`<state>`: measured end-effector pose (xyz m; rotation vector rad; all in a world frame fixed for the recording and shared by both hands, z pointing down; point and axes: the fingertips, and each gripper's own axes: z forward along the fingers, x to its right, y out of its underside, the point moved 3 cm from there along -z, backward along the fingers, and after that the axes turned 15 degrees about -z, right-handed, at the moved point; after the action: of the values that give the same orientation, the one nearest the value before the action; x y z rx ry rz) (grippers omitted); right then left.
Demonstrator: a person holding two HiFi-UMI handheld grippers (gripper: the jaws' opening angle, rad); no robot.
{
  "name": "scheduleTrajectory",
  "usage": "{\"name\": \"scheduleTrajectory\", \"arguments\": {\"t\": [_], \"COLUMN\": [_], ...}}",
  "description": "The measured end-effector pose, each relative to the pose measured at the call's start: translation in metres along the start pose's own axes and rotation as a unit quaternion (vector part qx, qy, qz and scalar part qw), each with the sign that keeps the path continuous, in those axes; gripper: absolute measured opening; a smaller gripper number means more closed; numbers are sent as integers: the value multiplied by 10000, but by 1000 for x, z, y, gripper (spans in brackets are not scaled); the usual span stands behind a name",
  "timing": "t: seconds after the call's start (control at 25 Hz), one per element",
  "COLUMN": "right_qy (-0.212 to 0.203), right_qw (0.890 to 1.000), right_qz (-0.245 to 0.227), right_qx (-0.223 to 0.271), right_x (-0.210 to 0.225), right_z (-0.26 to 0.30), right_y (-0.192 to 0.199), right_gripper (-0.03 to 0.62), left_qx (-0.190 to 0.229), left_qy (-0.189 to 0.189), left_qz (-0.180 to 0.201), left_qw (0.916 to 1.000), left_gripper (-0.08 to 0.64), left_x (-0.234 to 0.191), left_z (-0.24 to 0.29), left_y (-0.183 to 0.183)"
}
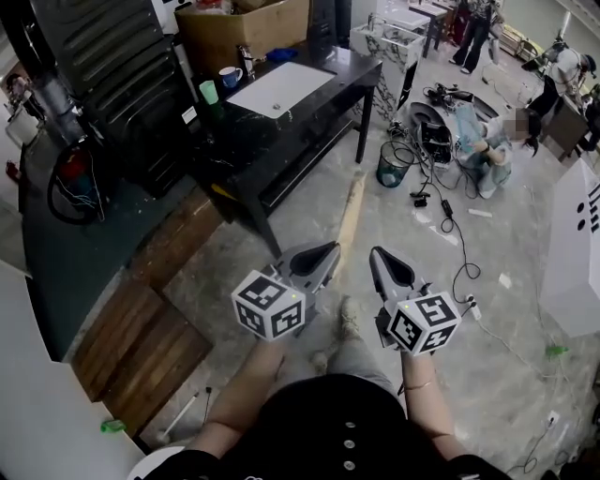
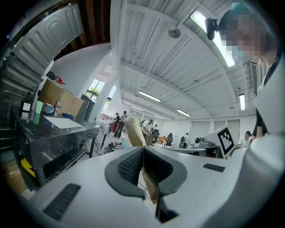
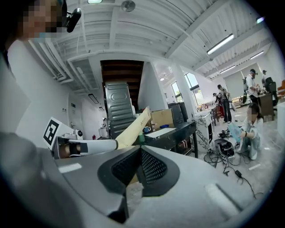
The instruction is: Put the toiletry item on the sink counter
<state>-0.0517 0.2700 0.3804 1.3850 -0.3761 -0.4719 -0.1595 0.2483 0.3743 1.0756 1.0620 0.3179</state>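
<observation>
Head view: my left gripper [image 1: 322,255] holds the long tan toiletry tube [image 1: 352,212] over the floor, well apart from the black sink surface [image 1: 349,73]; placing is not yet done.

Left gripper view: jaws are clamped on the tube [image 2: 133,129].

Right gripper view: my right gripper [image 3: 139,153] is closed and empty.

The beige tube [image 2: 132,128] is hidden in its middle part between the pressed pads [image 2: 130,167] of the left gripper [image 2: 143,155]; its print is too small to read. The picture's top edge cuts off the cardboard box [image 1: 246,28] at the back edge of the sink counter [image 1: 314,103].
</observation>
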Motion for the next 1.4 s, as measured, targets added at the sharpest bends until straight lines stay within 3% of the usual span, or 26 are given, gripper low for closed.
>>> {"name": "scheduleTrajectory", "arguments": {"t": [0.36,0.96,1.4], "right_qy": [-98,83,84], "right_qw": [9994,9987,9991], "right_qz": [-244,-321,-316], "right_qx": [208,394,288], "right_x": [48,207,278], "right_z": [56,138,154], "right_y": [-16,-46,-40], "right_gripper": [3,3,3], "left_qx": [-54,146,110], "left_qy": [-93,-179,-311], "left_qz": [80,198,99], "left_qw": [9999,9995,9994], "left_gripper": [12,12,12], "left_x": [-39,-91,-109], "left_z": [50,201,268], "left_y": [-19,-86,-90]}}
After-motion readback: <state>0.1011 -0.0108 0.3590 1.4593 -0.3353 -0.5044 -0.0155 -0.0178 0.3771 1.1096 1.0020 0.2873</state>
